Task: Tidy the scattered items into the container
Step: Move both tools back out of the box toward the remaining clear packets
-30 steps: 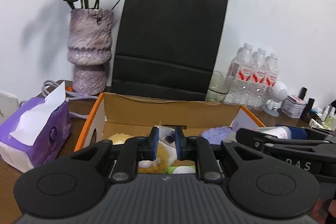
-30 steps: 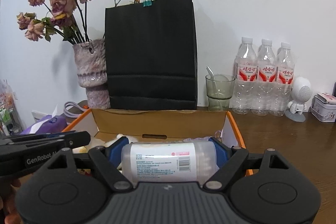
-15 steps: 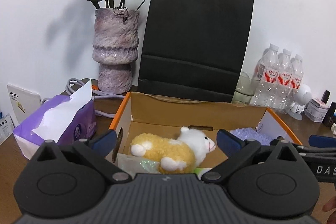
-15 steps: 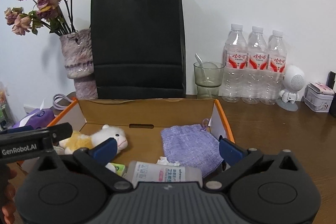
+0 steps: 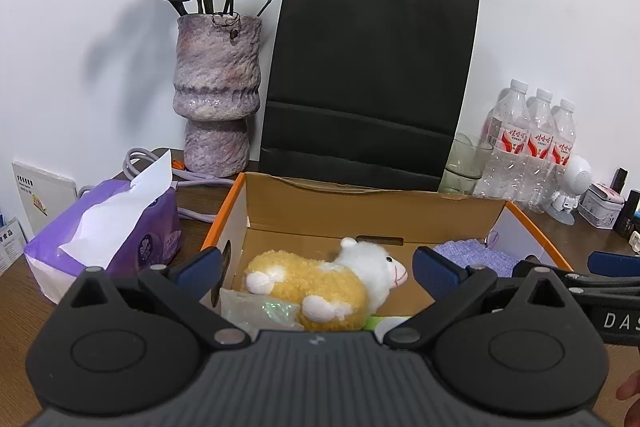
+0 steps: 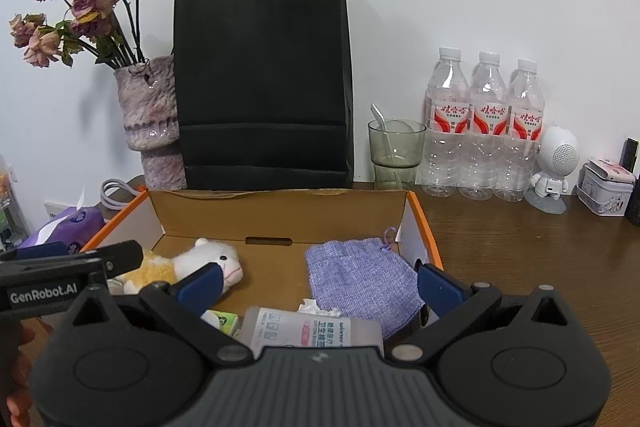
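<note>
Container: cardboard box (image 6: 280, 215) with orange edges, lower centre of both views, open top, in front of the black paper bag (image 6: 264, 79).
Left gripper (image 5: 316, 267): jaws spread wide, holding nothing; the blue pads frame the plush lamb (image 5: 324, 287) from above the box's near edge.
Right gripper (image 6: 318, 277): jaws spread wide, empty; seen from the right-wrist view the pads sit either side of the box interior.
Plush lamb: lies on its side in the left half of the box, long axis running left to right, white head toward frame centre.
Purple cloth pouch (image 6: 360, 279): flat in the right half of the box, drawstring toward the back wall.
Cotton-swab canister (image 6: 312, 333): lies across the near part of the box floor, long axis left to right, just below the right gripper and touching the pouch's near edge.
Green packet (image 6: 222, 319): small, beside the canister's left end.
Nearer hand: judged, right for canister and pouch, left for lamb.
Pose: both grippers level, pointing at the back wall, side by side.
Task state: judged, the visible items already lie in the box.
</note>
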